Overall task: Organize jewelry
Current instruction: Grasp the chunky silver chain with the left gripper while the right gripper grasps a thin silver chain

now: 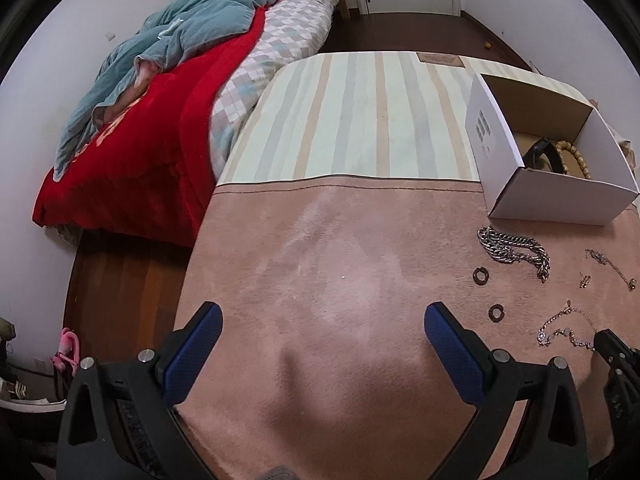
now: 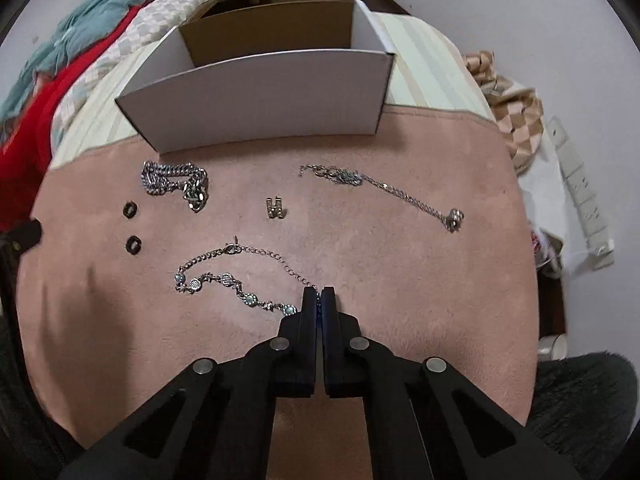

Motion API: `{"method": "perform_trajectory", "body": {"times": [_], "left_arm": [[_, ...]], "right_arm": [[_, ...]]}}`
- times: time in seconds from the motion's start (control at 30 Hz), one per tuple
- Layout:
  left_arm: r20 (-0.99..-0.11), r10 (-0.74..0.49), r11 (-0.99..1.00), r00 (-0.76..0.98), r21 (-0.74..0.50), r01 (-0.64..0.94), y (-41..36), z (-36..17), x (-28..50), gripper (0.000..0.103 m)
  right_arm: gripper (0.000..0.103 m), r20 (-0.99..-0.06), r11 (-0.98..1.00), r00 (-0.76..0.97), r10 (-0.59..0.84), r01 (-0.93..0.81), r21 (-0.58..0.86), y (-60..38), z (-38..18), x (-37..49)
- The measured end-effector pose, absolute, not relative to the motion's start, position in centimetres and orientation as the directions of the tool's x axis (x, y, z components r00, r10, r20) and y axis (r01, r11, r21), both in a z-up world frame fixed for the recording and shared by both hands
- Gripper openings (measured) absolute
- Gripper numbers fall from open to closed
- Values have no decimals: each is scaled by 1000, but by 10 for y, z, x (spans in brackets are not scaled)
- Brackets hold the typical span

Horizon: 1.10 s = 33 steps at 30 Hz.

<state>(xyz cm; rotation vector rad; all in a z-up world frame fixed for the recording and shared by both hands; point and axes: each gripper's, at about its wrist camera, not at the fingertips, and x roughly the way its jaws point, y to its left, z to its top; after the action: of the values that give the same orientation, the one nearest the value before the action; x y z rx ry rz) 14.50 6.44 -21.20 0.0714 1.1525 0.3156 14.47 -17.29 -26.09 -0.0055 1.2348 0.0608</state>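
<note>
Jewelry lies on a pink cloth (image 2: pixel 360 264). My right gripper (image 2: pixel 319 294) is shut on the near end of a silver bracelet with blue stones (image 2: pixel 224 280), which still lies on the cloth; it also shows in the left wrist view (image 1: pixel 560 328). A thick silver chain (image 2: pixel 176 184), two dark rings (image 2: pixel 131 210) (image 2: pixel 133 244), a small gold clasp (image 2: pixel 275 208) and a thin silver necklace (image 2: pixel 384 192) lie between it and a white open box (image 2: pixel 260 96). The box (image 1: pixel 560 196) holds wooden beads (image 1: pixel 576 156). My left gripper (image 1: pixel 323 320) is open and empty over bare cloth.
A bed with a red blanket (image 1: pixel 152 148) and teal quilt stands to the left. The striped part of the cover (image 1: pixel 352 120) lies beyond the cloth. A checkered cloth (image 2: pixel 516 120) and white strips lie off the right edge.
</note>
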Motion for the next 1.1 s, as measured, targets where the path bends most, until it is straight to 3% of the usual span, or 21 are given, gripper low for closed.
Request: {"method": "perform_trajectory", "body": {"times": [0.3,0.57,0.7,0.93,0.97,1.03,1.07,1.1], "left_arm": [[-903,160,986,398,129,-102,28,-207,165,103],[-929,24,996,369,53,68,-39,-222,188,102],[-935,8,992,355,52,113,-64,-231,196,84],[-939,23,984,344,81,156,-88,-242,207,83],[-939,23,984,343,82,158,-89,-243,208,80],[-942,18,984,334,76,161,-90,-246,209,57],[-947,13,984,321,69,162,-90,-249,211,51],[-950,10,985,312,63,162,-90,-251,211,39]], "right_arm": [[1,-889,992,447,98,29,124,-209,-205,149],[1,-898,984,436,62,121,127,-247,-211,162],[1,-902,981,429,59,145,133,-261,-220,162],[1,-903,975,424,66,166,150,-270,-228,164],[1,-904,974,423,68,169,153,-271,-229,165],[1,-903,972,423,71,174,158,-273,-229,166],[1,-903,972,423,71,176,159,-273,-229,167],[1,-903,971,424,71,177,160,-273,-229,167]]}}
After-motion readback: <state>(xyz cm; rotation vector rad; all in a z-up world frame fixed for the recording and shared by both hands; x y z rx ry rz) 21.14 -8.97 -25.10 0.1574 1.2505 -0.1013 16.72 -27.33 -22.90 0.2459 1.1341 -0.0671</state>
